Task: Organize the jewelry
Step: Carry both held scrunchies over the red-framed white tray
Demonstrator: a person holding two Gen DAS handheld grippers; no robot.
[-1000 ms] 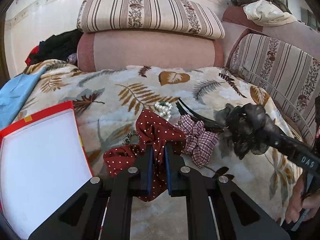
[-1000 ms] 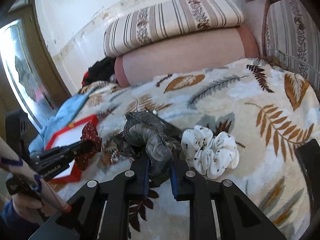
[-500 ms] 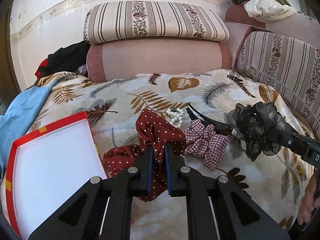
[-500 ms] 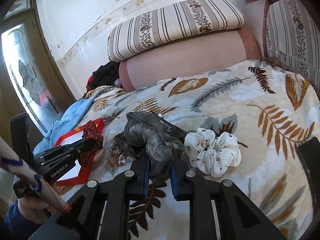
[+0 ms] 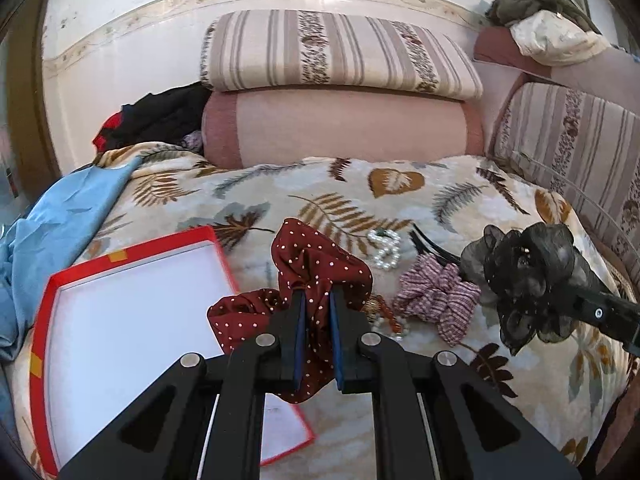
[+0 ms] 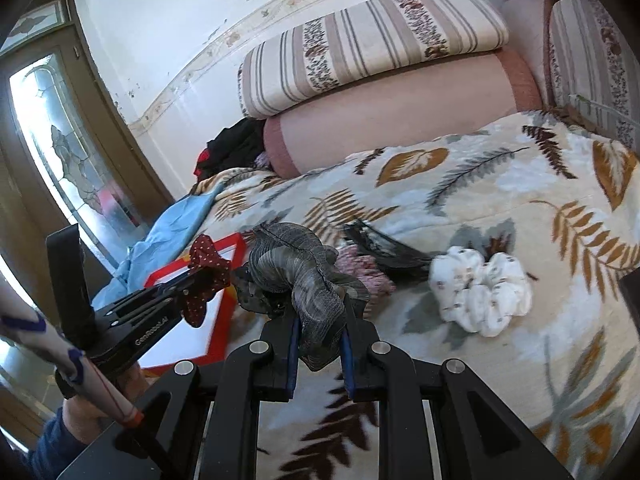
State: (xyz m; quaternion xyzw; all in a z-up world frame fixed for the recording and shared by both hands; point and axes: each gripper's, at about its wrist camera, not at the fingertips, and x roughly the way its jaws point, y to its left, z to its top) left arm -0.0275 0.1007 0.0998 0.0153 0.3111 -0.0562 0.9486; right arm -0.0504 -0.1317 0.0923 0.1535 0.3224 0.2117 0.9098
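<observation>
My left gripper [image 5: 317,298] is shut on a dark red polka-dot scrunchie [image 5: 316,256] and holds it above the blanket, beside the right edge of a red-rimmed white box [image 5: 128,312]. My right gripper [image 6: 319,312] is shut on a grey-black gauze scrunchie [image 6: 304,264], seen to the right in the left wrist view [image 5: 524,276]. On the blanket lie a plaid pink scrunchie [image 5: 436,296], a pearl bracelet [image 5: 384,246], a black headband [image 5: 432,246], beads [image 5: 384,312] and a white dotted scrunchie [image 6: 480,284].
A leaf-patterned blanket [image 5: 400,192] covers the seat. Striped and pink cushions [image 5: 340,92] stand at the back and right. Blue cloth [image 5: 60,220] and dark clothes [image 5: 160,116] lie at the left. A glass door [image 6: 60,160] is far left.
Both grippers have lifted and drawn back a little with their scrunchies. The left one has shifted toward the red box, which shows more fully.
</observation>
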